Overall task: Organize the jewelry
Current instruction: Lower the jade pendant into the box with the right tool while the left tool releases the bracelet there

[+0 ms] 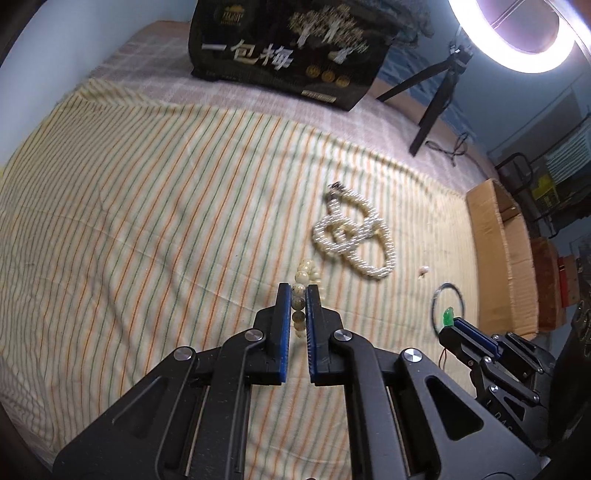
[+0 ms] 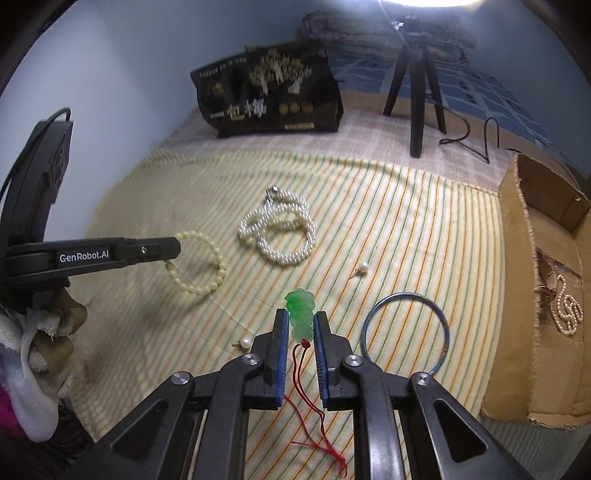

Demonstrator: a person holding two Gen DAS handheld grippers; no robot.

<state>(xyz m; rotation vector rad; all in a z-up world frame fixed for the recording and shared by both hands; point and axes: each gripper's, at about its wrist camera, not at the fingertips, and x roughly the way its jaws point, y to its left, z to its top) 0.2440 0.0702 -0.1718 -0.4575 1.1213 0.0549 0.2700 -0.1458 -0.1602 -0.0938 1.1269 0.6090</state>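
Note:
My left gripper (image 1: 298, 291) is shut on a cream bead bracelet (image 1: 301, 280), which the right wrist view shows as a ring of beads (image 2: 207, 258) hanging from the left gripper (image 2: 173, 251) just above the striped cloth. My right gripper (image 2: 300, 317) is shut on a green jade pendant (image 2: 301, 314) with a red cord (image 2: 314, 417) trailing below. It also shows in the left wrist view (image 1: 448, 317). A coiled pearl necklace (image 2: 280, 229) (image 1: 351, 236) lies on the cloth. A thin blue bangle (image 2: 404, 332) (image 1: 447, 302) lies at right. Two loose pearls (image 2: 364, 266) (image 2: 244, 343) lie nearby.
An open cardboard box (image 2: 517, 258) (image 1: 498, 251) at the right holds a fine pearl chain (image 2: 567, 306). A black printed bag (image 2: 269, 96) (image 1: 288, 51) and a black tripod (image 2: 415, 85) with a cable stand at the back. A ring light (image 1: 517, 33) glows above.

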